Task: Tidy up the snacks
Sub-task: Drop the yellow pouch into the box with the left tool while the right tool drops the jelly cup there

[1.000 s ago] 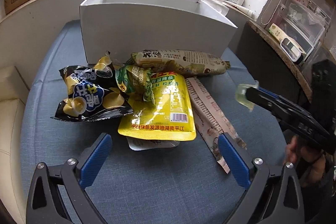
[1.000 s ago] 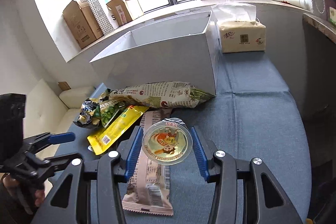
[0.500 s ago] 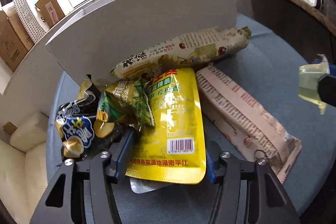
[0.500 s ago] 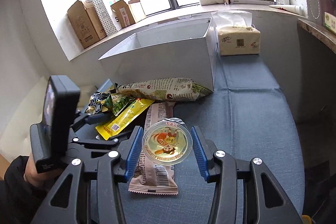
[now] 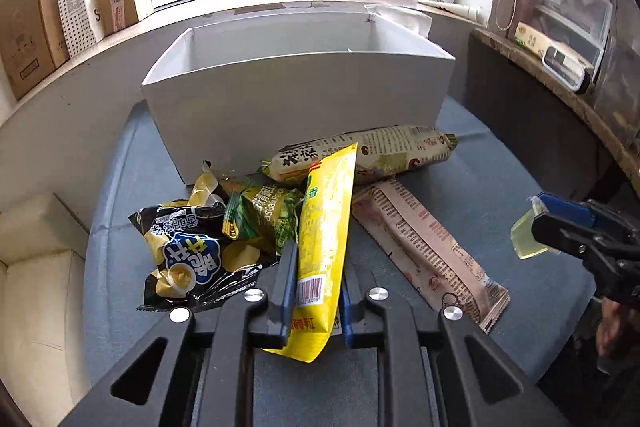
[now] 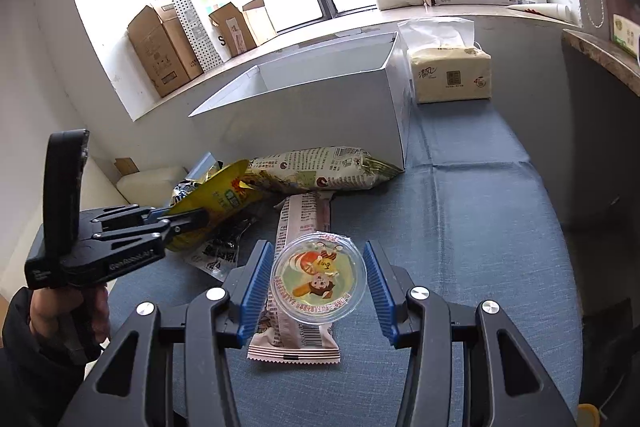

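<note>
box (image 5: pixel 296 103) behind snack pile (image 5: pixel 256 223) | tissue pack (image 6: pixel 450 75) right of box | all on table (image 6: pixel 472 211)

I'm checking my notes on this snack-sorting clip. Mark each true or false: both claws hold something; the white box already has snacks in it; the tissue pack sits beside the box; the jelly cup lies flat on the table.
1. Both claws hold something: true. The left claw grips the yellow pouch; the right claw holds the jelly cup.
2. The white box has snacks inside: false, what shows of its inside is bare.
3. The tissue pack sits beside the box: true.
4. The cup lies on the table: false, it is in the claw, above the pink wrapper.
</note>
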{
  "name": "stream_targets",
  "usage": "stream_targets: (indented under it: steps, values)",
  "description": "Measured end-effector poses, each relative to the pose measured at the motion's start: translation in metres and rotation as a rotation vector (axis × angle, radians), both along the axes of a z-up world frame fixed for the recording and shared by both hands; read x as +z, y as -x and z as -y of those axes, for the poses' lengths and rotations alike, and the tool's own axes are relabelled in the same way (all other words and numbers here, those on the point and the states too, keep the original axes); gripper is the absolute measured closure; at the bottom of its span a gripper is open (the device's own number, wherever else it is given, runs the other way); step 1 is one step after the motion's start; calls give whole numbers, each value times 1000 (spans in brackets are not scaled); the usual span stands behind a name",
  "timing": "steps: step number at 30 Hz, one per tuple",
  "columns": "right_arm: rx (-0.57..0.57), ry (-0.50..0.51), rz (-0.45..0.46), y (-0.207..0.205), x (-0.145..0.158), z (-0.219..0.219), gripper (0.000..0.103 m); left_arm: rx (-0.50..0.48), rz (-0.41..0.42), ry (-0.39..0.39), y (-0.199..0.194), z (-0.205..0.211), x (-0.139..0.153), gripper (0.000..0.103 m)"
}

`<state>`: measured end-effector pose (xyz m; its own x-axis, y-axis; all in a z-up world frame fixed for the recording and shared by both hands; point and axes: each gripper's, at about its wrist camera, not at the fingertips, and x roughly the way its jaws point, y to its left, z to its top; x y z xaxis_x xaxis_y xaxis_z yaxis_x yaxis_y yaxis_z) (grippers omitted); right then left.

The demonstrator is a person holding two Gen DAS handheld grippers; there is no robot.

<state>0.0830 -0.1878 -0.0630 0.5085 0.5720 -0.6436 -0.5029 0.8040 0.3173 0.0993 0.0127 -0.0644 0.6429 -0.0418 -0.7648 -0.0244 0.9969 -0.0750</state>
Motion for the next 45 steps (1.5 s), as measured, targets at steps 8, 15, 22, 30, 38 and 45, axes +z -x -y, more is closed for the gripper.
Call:
stream_targets:
  steps: [8, 15, 22, 30, 38, 45]
  values:
    - [18, -2, 1, 0, -2, -6, 52, 24, 66, 139, 33, -30, 20, 85]
    - [28, 9, 52, -2, 16, -13, 52, 20, 142, 176, 37, -39, 55, 85]
    - [65, 22, 184, -27, 67, -33, 52, 13, 230, 165, 1, -51, 102, 85]
    - [59, -52, 170, -119, 104, -63, 52, 58, 230, 144, -85, -79, 124, 85]
    - [13, 61, 47, -201, 80, -90, 13, 93, 122, 140, -146, -99, 96, 42]
    - [23, 40, 93, -184, 83, -77, 0, 126, 229, 71, -123, -98, 108, 3]
